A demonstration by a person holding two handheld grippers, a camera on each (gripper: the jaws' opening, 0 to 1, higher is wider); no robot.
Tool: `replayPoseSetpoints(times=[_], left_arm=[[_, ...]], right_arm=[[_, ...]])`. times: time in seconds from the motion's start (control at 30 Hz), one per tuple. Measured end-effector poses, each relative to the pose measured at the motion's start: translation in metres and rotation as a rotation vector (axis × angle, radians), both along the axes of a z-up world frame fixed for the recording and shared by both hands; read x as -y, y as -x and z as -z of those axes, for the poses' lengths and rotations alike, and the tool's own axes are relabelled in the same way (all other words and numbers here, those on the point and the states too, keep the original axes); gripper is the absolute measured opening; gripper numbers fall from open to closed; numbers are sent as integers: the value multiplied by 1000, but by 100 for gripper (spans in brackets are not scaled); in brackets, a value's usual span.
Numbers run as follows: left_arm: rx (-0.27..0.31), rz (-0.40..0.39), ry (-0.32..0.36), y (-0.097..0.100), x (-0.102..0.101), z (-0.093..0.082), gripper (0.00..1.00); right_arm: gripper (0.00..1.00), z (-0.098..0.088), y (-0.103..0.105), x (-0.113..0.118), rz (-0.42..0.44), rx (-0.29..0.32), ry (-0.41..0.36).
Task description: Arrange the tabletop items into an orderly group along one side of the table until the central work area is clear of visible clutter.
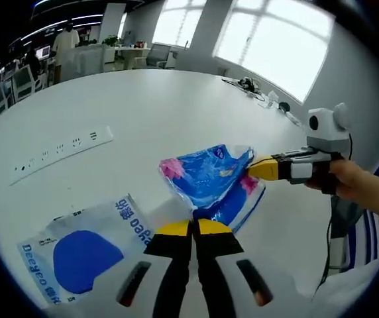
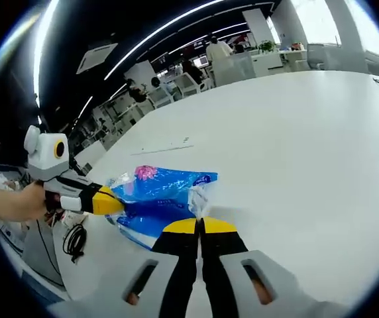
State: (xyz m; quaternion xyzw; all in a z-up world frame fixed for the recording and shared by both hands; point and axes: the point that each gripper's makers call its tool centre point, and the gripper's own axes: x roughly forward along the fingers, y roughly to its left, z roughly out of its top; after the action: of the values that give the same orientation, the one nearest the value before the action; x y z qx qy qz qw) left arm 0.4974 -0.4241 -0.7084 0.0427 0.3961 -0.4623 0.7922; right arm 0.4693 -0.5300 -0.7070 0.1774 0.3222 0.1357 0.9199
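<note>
A crumpled blue plastic packet (image 1: 209,182) with pink print is stretched between both grippers over the white table (image 1: 150,106). My left gripper (image 1: 193,228) is shut on the packet's near edge. The right gripper (image 1: 264,169) comes in from the right, held by a hand, and pinches the opposite edge. In the right gripper view the same packet (image 2: 153,199) lies just ahead of my right gripper (image 2: 200,226), which is shut on its corner. The left gripper (image 2: 110,200) pinches it from the left. A white packet with a blue circle (image 1: 83,255) lies flat at the lower left.
A white power strip (image 1: 63,149) lies on the table to the left. Cables and small devices (image 1: 256,87) sit at the table's far right edge. Desks, chairs and people (image 2: 176,76) are beyond the table. A black cable (image 2: 75,240) hangs below the table edge.
</note>
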Motion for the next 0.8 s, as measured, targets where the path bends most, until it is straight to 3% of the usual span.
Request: replayPoseSetpoints(times=[0.1, 0.2, 0.47, 0.57, 0.8], left_arm=[[-14, -16, -14, -4, 1, 9, 0], [-68, -67, -12, -5, 0, 17, 0], [-95, -112, -28, -13, -1, 33, 0], [-100, -115, -47, -15, -2, 41, 0], [-76, -124, -58, -21, -3, 43, 1]], right_arm=[[0, 6, -5, 0, -8, -10, 13], [0, 15, -9, 1, -6, -27, 15], [0, 37, -16, 4, 15, -62, 5], [0, 58, -26, 9, 25, -87, -2], [0, 49, -28, 7, 47, -74, -13]])
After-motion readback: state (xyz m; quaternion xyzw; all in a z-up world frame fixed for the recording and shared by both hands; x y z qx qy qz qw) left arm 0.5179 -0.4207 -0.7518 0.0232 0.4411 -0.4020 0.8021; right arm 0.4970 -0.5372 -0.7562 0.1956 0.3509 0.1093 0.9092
